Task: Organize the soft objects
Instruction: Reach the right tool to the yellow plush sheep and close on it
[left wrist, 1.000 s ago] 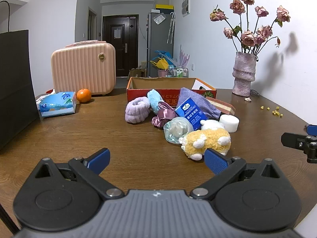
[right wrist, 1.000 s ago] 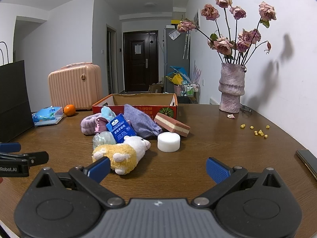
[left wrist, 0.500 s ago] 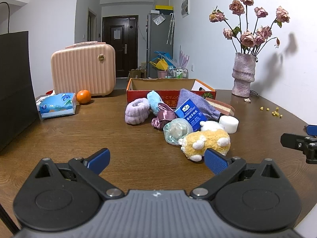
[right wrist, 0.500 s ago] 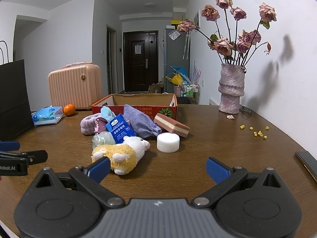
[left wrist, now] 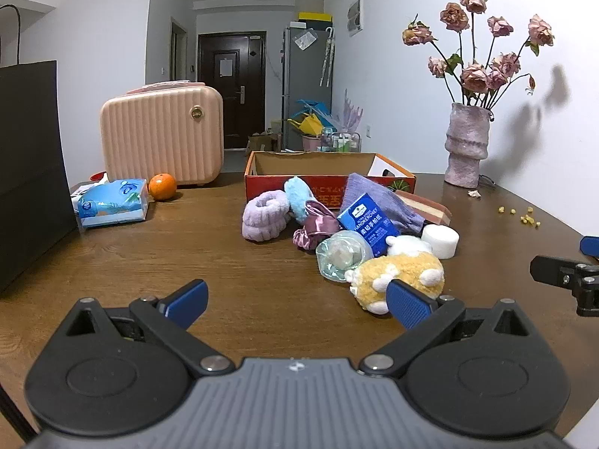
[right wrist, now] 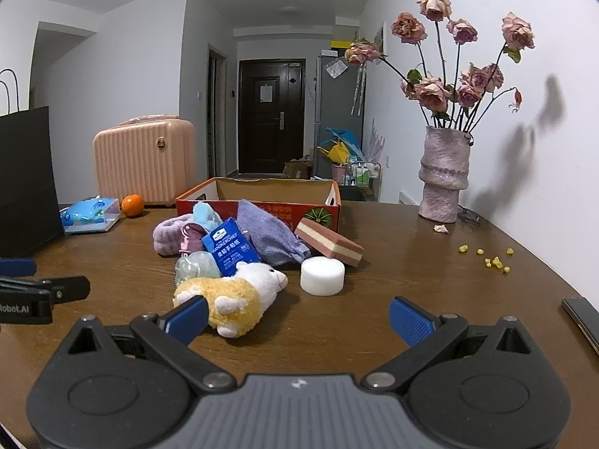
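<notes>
Blue-tipped left claw [left wrist: 295, 301] and right claw [right wrist: 297, 316] both hang spread wide, holding nothing, above the brown worktop [left wrist: 187, 262]; just past them lies a yellow toy sheep [right wrist: 228, 295] at the front of the soft pile, with the red box [right wrist: 262, 202] behind

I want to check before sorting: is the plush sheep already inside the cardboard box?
No, the plush sheep lies on the table, in front of the cardboard box and apart from it.
</notes>
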The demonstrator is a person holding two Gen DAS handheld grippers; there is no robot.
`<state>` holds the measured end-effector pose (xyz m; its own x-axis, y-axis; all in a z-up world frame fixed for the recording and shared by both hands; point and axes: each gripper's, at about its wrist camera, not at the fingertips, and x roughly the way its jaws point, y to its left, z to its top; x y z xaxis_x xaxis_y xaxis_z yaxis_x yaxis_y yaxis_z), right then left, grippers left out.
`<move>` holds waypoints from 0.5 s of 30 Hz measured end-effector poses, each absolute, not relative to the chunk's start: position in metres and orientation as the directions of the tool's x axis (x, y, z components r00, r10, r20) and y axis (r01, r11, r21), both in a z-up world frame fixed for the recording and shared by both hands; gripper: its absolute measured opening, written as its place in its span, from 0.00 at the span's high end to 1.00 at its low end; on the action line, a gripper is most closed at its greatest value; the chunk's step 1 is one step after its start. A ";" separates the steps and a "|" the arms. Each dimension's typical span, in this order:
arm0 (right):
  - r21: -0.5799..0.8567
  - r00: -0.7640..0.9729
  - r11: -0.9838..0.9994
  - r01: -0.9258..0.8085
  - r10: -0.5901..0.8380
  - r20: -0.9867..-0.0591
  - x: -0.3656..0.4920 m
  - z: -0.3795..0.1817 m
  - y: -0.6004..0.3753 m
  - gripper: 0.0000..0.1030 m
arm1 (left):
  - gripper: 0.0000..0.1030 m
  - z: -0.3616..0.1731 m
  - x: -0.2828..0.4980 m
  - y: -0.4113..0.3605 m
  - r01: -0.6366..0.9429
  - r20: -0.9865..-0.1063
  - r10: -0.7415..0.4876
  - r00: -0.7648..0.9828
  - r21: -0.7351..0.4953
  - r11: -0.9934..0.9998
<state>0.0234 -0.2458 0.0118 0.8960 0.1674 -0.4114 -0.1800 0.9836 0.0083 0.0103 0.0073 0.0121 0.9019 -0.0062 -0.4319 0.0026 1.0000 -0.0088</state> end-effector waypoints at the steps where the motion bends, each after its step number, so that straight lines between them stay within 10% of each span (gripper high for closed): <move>1: 0.007 0.895 0.983 -0.184 0.171 -0.413 0.026 0.011 -0.245 0.00 | 0.00 0.011 0.012 0.008 0.001 -0.432 -0.005 0.902 -0.010 1.000; 15: 0.012 0.859 0.970 -0.244 0.222 -0.461 0.061 -0.005 -0.212 0.00 | 0.00 -0.001 0.034 0.019 -0.037 -0.451 0.022 0.892 -0.025 0.999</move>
<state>0.0611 -0.2115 -0.0053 0.8591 0.2222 -0.4611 -0.2445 0.9696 0.0117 0.0337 0.0193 -0.0010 0.8922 0.0223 -0.4511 -0.0374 0.9990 -0.0245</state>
